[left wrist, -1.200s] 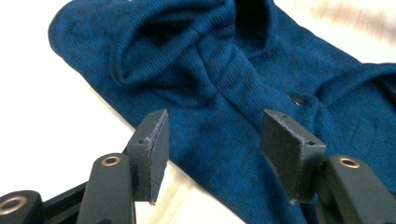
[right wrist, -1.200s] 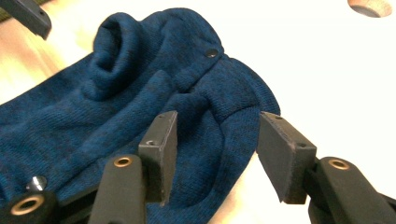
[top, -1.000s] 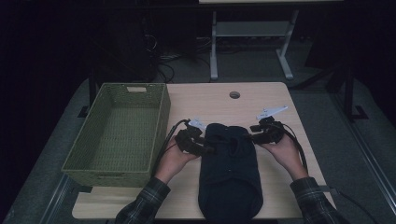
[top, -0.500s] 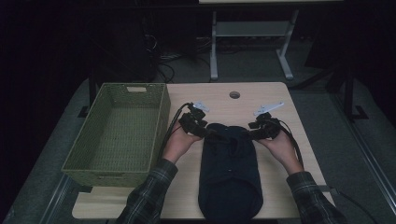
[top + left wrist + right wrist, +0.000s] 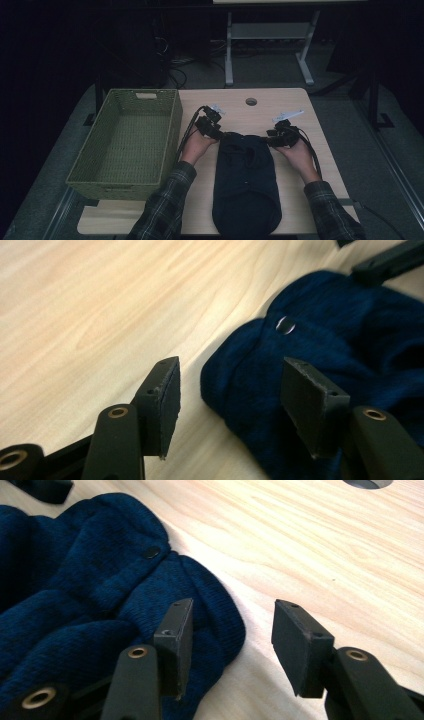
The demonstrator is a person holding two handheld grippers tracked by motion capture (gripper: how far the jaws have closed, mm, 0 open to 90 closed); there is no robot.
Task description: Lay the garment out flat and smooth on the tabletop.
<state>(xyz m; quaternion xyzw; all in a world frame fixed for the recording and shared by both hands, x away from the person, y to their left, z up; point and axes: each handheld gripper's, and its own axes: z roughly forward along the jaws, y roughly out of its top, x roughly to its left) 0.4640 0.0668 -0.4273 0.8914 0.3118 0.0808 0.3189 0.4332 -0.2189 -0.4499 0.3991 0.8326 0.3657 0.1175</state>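
A dark navy knit garment (image 5: 245, 180) lies folded lengthwise on the wooden table (image 5: 250, 117). My left gripper (image 5: 220, 133) is at its far left corner, and my right gripper (image 5: 271, 138) at its far right corner. In the left gripper view the left gripper (image 5: 235, 390) is open, its jaws straddling the garment's (image 5: 350, 340) corner near a snap button (image 5: 285, 325). In the right gripper view the right gripper (image 5: 232, 630) is open; its jaws have just been closing slightly, one pad over the garment's (image 5: 75, 580) edge and the other over bare wood.
A green woven basket (image 5: 172, 130) stands at the table's left, close to my left forearm. A round cable hole (image 5: 251, 101) sits near the far edge. The floor beyond is dark, with a metal stand (image 5: 230, 55).
Both hands have slid along the garment's sides toward its far end. The left gripper moved farther, from the garment's side to its far left corner.
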